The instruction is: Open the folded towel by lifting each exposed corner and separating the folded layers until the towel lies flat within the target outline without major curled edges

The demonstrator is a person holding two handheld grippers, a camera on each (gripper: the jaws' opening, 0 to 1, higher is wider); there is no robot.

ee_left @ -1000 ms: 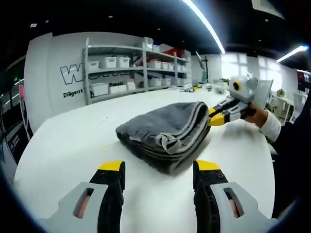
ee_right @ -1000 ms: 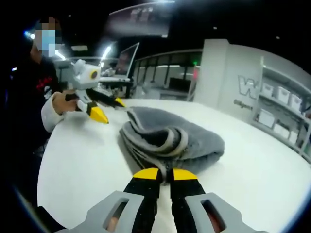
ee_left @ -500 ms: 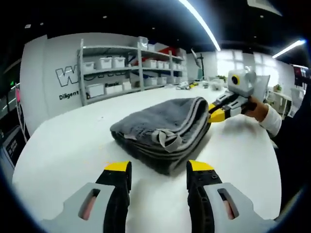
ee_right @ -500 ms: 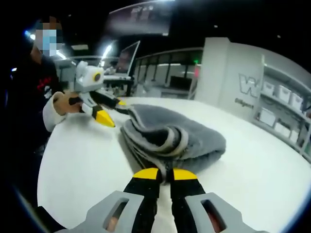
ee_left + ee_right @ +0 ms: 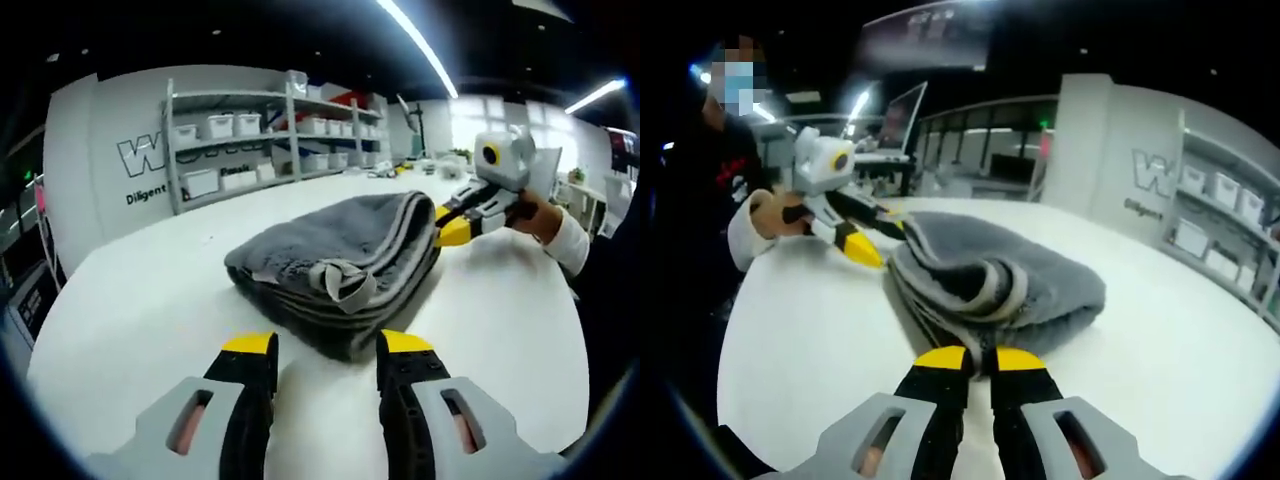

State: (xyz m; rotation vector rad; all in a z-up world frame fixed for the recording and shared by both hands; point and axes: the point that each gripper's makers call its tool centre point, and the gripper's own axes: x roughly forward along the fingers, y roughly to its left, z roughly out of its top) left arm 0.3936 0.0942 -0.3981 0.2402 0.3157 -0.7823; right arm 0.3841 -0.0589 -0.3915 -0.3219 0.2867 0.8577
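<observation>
A: Towel (image 5: 335, 262): where does it lie, and in what condition?

B: The grey towel (image 5: 1005, 285) lies folded in several layers on the white table (image 5: 130, 300), roughly mid-surface. A thick stack of folded edges faces the left gripper (image 5: 325, 347), and a loose band curls over that stack. No target outline can be made out on the table.

A: State of the 2 grippers?

B: The left gripper hovers just short of the stacked edge, its jaws parted with a clear gap between them and nothing held. The right gripper (image 5: 980, 360) sits at the opposite edge, its jaws drawn nearly together on a thin portion of the towel's edge.

A: Reason for this arrangement?

B: Judgement: the right gripper anchors or lifts 1 edge, while the left lines up to take an exposed layer. Unfolding has not yet begun in earnest.
</observation>
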